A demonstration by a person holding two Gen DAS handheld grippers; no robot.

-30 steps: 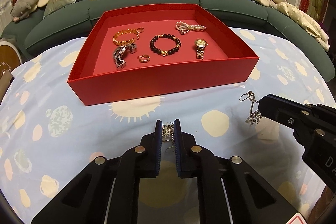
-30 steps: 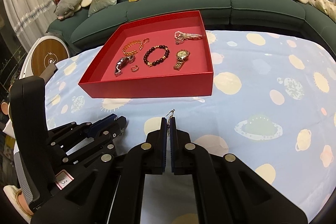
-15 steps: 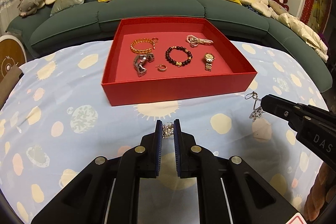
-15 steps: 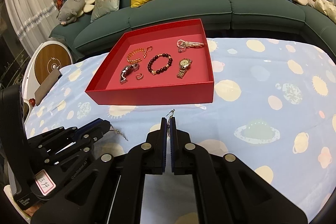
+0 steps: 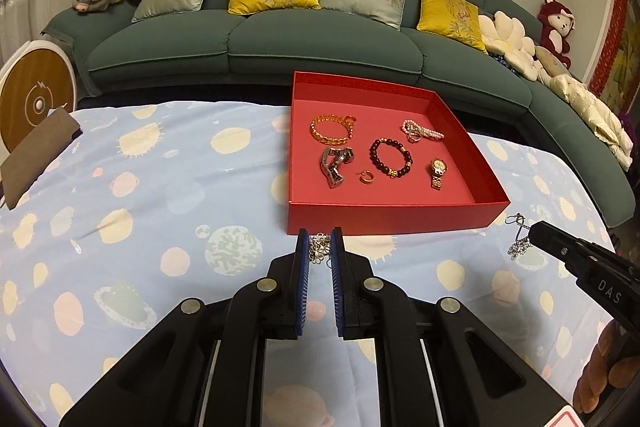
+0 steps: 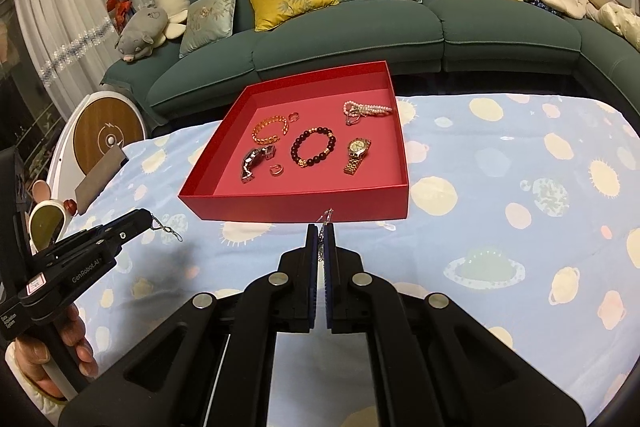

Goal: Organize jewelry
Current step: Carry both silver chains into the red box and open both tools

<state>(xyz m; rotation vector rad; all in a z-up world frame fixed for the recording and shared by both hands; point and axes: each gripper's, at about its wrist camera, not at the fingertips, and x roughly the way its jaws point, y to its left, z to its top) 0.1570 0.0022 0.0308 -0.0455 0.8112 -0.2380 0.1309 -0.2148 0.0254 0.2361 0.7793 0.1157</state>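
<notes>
Left gripper [image 5: 319,251]: fingers clamped on a silver filigree earring [image 5: 319,251], which sits between the blue pads at the tips and hangs above the patterned tablecloth [image 5: 120,227]. In the right wrist view, this gripper [image 6: 144,217] enters from the left with the earring's chain [image 6: 166,228] dangling from its tip.

Red tray [image 5: 396,217]: its near wall stands just beyond the left fingertips. Inside lie an amber bracelet [image 5: 331,129], a silver watch [image 5: 335,167], a gold hoop [image 5: 365,177], a dark bead bracelet [image 5: 391,157], a pearl strand [image 5: 420,131] and a gold watch [image 5: 437,171], all apart from one another. Bare floor shows along the tray's front and right side.

Right gripper [image 6: 321,233]: fingers nearly together, pinching a second silver earring [image 6: 326,217], whose hook projects past the tips toward the tray's near wall. From the left wrist view, this gripper [image 5: 534,231] holds its earring [image 5: 518,241] off the tray's right front corner. Open cloth extends to the right.
</notes>
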